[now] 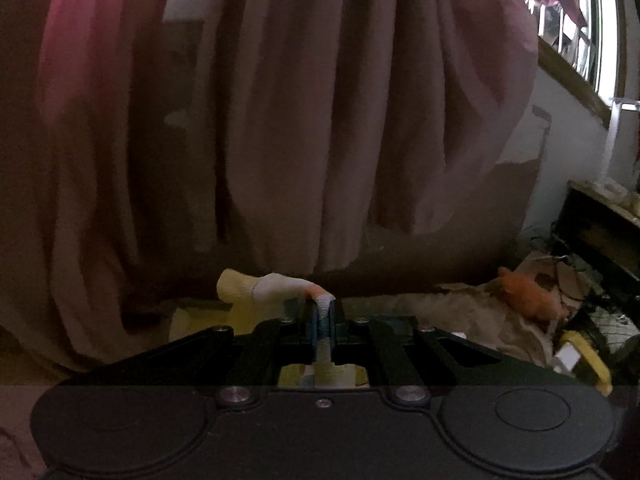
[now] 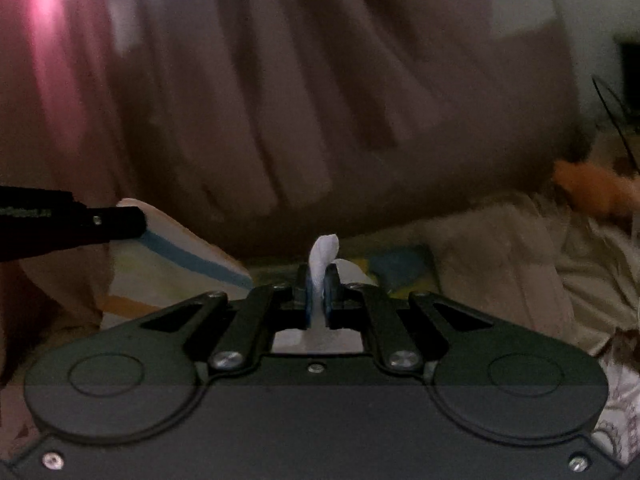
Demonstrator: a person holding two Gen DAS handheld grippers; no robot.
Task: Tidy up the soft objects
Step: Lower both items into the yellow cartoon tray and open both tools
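A pale cloth [image 2: 176, 256] with blue, yellow and orange stripes is held up between both grippers. My left gripper [image 1: 323, 306] is shut on one edge of the cloth [image 1: 276, 286], which folds over its fingertips. My right gripper [image 2: 318, 276] is shut on another white edge [image 2: 323, 256] of the same cloth. The left gripper [image 2: 120, 220] also shows at the left of the right wrist view, pinching the cloth's far corner. An orange soft item [image 1: 528, 292] lies at the right; it also shows blurred in the right wrist view [image 2: 592, 188].
A brownish-pink curtain [image 1: 320, 120] hangs close ahead and fills both views. A beige sheet [image 2: 520, 248] covers the surface below. Cardboard, a dark shelf [image 1: 600, 232] and a yellow item [image 1: 588, 356] clutter the right. A window [image 1: 592, 20] is at the upper right.
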